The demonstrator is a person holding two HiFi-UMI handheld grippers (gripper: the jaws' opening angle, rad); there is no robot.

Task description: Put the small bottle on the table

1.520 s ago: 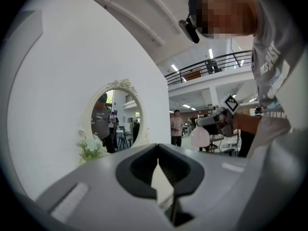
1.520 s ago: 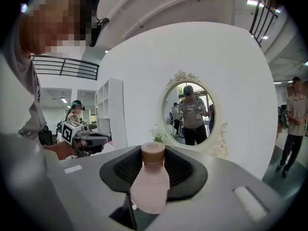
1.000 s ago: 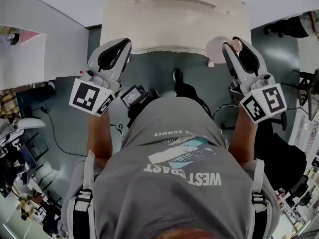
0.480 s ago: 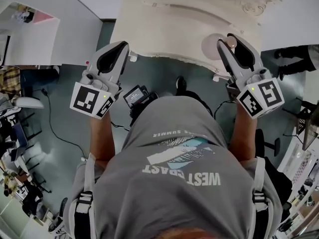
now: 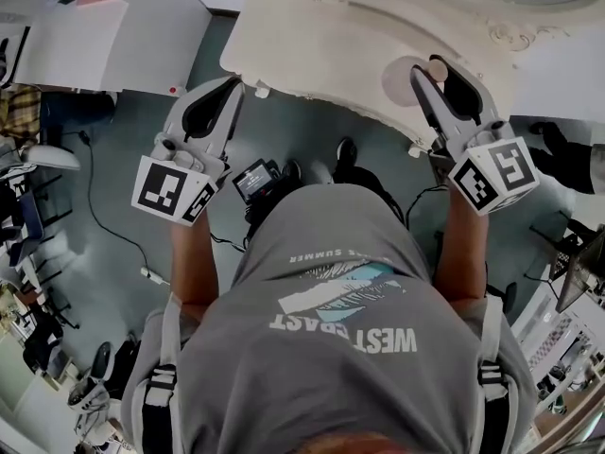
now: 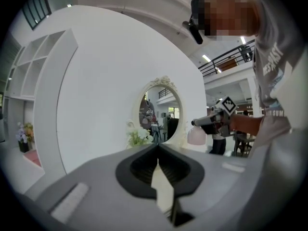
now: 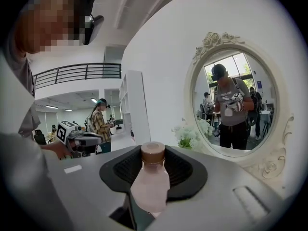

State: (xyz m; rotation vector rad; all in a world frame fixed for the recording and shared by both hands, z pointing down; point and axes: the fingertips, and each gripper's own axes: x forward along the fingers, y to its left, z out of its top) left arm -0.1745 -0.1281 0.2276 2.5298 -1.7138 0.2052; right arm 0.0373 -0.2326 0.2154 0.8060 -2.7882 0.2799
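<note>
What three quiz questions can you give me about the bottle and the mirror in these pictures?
1. The cap of the small bottle is: A green, B brown, C blue.
2. Fill in: beside the mirror on the table stand white ___.
3. True or false: the small bottle stands on the table.

Key: 1 B. 2 flowers. 3 false: the right gripper holds it.

The small bottle [image 5: 402, 81] sits in the right tool [image 5: 430, 72] above the table [image 5: 312, 36], left tool [image 5: 232, 88] at its edge.
</note>
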